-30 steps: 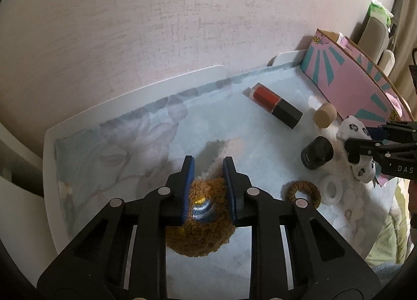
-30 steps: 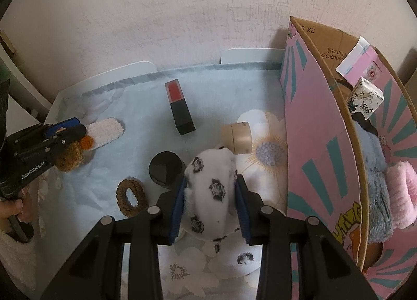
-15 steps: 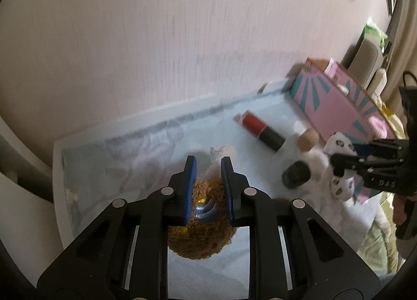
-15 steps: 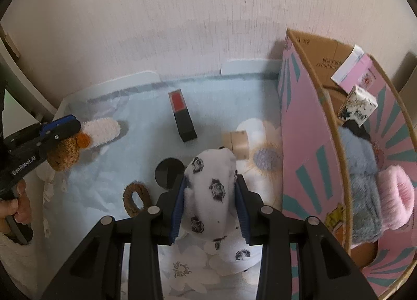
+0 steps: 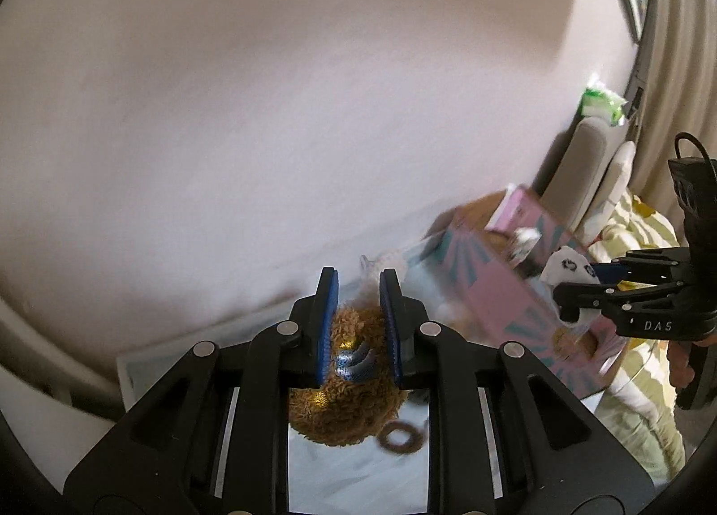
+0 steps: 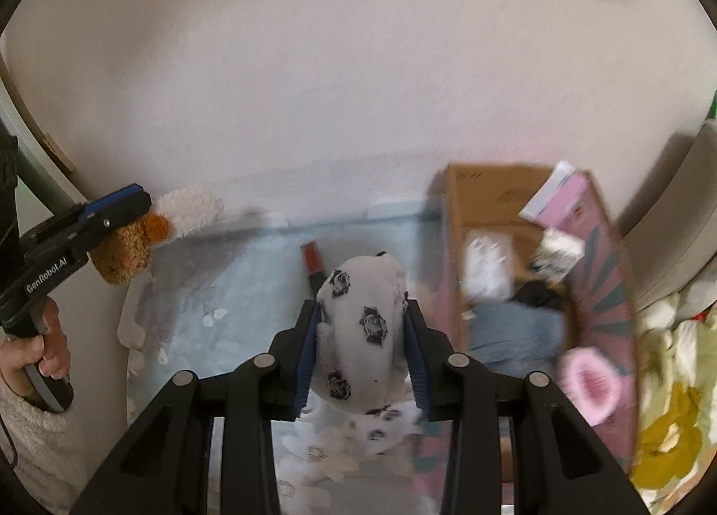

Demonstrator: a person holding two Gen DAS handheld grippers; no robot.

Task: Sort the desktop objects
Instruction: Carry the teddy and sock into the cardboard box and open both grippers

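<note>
2 gripped toys now higher

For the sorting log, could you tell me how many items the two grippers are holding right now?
2. The left gripper clamps a brown plush toy; the right gripper clamps a white spotted plush, near the open cardboard box.

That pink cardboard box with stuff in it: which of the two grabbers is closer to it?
The right. The right gripper, holding the spotted white plush, is right beside the pink box. The left gripper, holding a brown plush, is farther away.
</note>
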